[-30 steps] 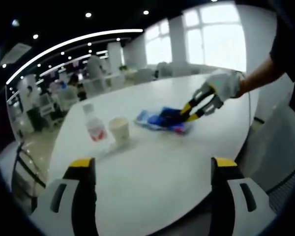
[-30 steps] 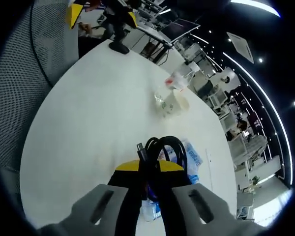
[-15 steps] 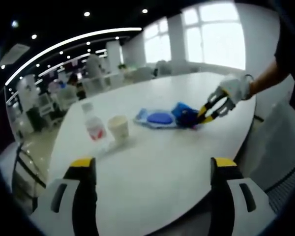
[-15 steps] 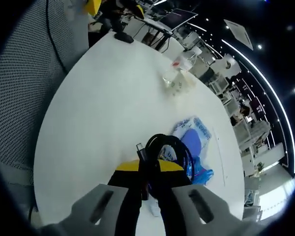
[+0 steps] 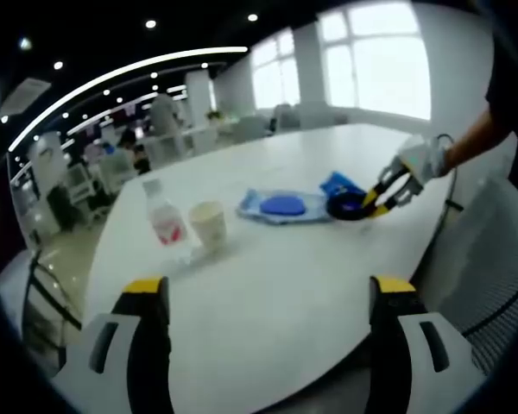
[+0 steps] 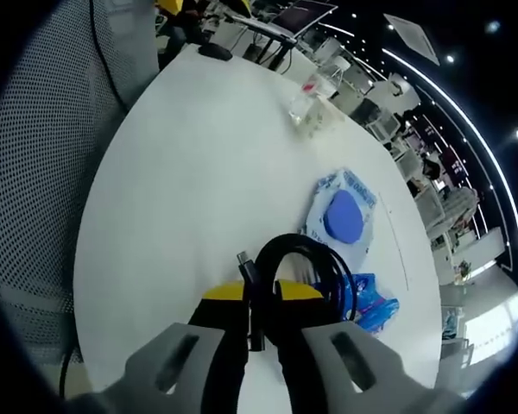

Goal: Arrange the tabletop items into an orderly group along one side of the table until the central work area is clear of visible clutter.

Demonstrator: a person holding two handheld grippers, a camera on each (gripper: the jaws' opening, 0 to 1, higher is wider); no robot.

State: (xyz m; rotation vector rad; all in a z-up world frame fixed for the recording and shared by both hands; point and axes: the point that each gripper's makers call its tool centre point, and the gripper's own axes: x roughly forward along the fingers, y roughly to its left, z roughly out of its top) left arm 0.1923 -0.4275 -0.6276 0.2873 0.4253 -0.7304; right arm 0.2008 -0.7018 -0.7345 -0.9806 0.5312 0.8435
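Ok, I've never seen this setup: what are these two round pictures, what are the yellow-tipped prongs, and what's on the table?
No robot here: a person holds a two-jaw gripper in each hand, and each carries a fisheye camera looking along its jaws. In the left gripper view, the left gripper is open over the white table. On it stand a bottle and a paper cup, with a clear bag holding a blue disc beyond. The gloved hand holds the right gripper. In the right gripper view, that gripper is shut on a coiled black cable, next to a blue packet.
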